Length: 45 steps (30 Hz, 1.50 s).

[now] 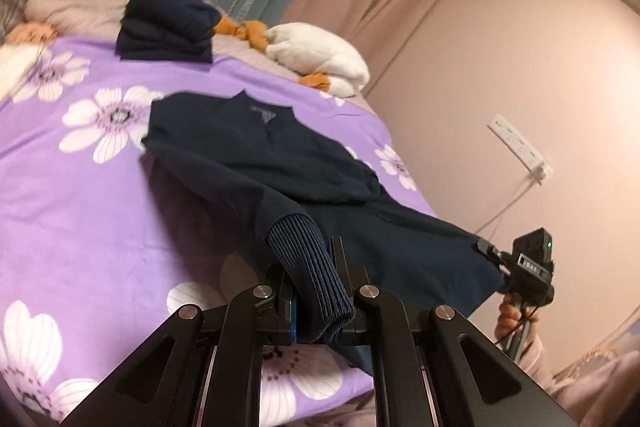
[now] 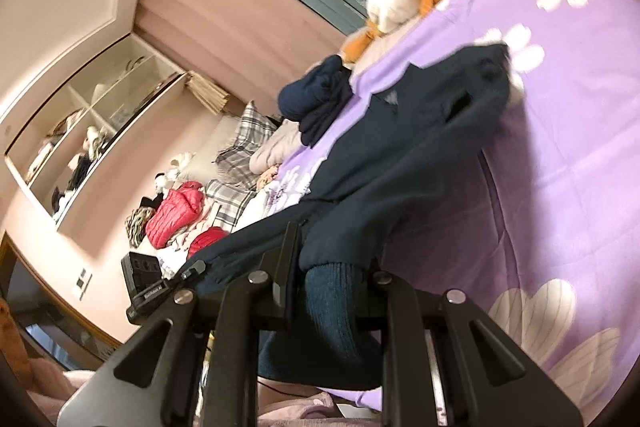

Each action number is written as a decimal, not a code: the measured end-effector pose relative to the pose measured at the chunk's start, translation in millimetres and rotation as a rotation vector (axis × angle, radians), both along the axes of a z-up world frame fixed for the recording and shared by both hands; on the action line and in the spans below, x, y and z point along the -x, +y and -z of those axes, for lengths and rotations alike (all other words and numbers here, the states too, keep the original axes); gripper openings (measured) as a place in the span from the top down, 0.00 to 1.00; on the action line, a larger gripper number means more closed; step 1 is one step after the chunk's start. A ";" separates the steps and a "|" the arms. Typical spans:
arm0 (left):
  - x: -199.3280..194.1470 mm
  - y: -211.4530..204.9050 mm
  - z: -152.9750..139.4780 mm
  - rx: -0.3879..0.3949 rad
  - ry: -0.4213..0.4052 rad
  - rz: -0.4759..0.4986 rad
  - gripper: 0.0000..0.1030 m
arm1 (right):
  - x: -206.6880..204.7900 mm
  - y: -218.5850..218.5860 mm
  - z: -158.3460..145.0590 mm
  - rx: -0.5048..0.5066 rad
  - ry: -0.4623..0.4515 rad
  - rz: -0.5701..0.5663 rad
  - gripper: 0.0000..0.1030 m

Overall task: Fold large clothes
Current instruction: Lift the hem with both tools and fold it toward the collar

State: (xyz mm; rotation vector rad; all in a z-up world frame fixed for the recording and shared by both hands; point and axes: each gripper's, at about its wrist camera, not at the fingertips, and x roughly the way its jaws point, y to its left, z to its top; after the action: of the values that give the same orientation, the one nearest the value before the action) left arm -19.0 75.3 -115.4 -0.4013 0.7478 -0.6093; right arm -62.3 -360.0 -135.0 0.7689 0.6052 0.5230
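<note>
A navy sweater (image 1: pixel 256 155) lies collar-far on the purple flowered bedspread (image 1: pixel 80 187), its near part lifted off the bed. My left gripper (image 1: pixel 312 267) is shut on a ribbed cuff (image 1: pixel 308 267) of the sweater. In the left wrist view, my right gripper (image 1: pixel 490 251) pinches the sweater's lower right corner, held by a hand (image 1: pixel 512 315). In the right wrist view, the right gripper (image 2: pixel 332 267) is shut on the other ribbed cuff (image 2: pixel 332 299), with the sweater (image 2: pixel 400 147) stretching away. My left gripper (image 2: pixel 196 269) clamps the hem at the left there.
A folded pile of navy clothes (image 1: pixel 168 23) and a white plush duck (image 1: pixel 320 55) sit at the far end of the bed. A power strip (image 1: pixel 520 147) hangs on the pink wall. Red jackets (image 2: pixel 176 211), plaid pillows and a shelf unit (image 2: pixel 92 131) lie beyond the bed.
</note>
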 end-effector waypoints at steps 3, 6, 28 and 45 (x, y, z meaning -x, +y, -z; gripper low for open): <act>10.4 1.1 -12.8 0.020 -0.017 0.015 0.92 | 9.1 3.1 -19.6 0.023 -0.039 -0.016 0.82; 20.1 3.2 -25.3 0.031 -0.052 0.029 0.92 | 19.4 4.7 -38.8 0.030 -0.088 -0.032 0.82; -65.2 21.0 -33.4 0.056 -0.076 -0.005 0.92 | -60.1 -23.0 -64.1 -0.001 -0.134 0.022 0.81; -199.7 8.7 10.7 -0.019 0.144 -0.112 0.92 | -185.8 -42.2 -36.9 -0.016 0.067 0.108 0.78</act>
State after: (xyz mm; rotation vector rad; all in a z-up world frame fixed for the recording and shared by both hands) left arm 180.7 83.9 -126.1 -0.4694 0.8620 -0.4715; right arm 123.4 -402.2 -98.1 0.8315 0.6189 0.4048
